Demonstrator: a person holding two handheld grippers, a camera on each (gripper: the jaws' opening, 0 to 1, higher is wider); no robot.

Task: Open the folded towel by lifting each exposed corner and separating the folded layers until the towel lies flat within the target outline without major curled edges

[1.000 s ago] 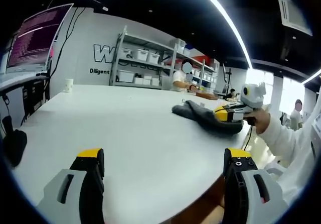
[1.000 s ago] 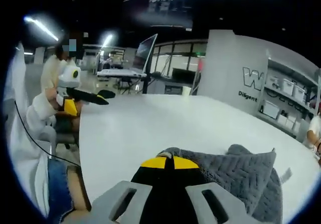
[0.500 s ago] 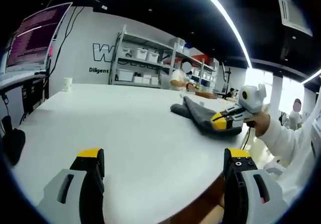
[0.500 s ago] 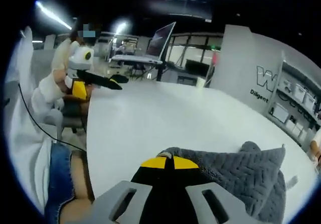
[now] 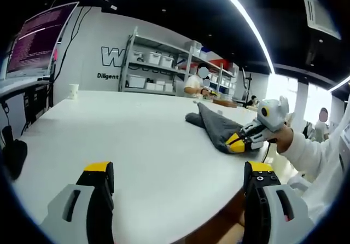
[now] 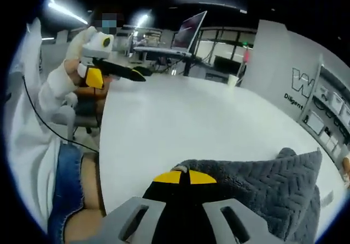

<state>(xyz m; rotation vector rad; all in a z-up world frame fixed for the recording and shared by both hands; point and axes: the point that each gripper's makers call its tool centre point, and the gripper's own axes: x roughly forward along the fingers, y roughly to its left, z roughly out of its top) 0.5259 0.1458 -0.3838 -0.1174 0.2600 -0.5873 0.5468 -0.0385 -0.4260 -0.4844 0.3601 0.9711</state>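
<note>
One corner of the dark grey quilted towel (image 5: 214, 128) is now raised off the large white table (image 5: 120, 140): across the last second the right gripper (image 5: 236, 141), clamped on that corner with its yellow-tipped jaws pressed together, has tilted upward and drawn the top layer up into a steep fold. A second ago the cloth lay low and bunched; in the left gripper view it now stands as a peaked flap over the rest, which rests on the table near its far right edge. In the right gripper view the pinched towel (image 6: 262, 186) spreads to the right of the right gripper (image 6: 184, 176), its woven texture plain.

Judgement: the top layer is separating from the layer beneath, so unfolding has begun but is far from complete. No target outline can be made out on the table.

The left gripper (image 5: 179, 185) hangs above the near table edge, well apart from the towel, jaws spread wide and holding nothing.

Legible writing: a large outlined "W" on the grey back wall (image 5: 112, 58), with small text beneath starting "Diligent"; the rest is hidden by the metal shelving rack (image 5: 158, 69). Text on the monitor (image 5: 35, 41) is too small to read.
</note>
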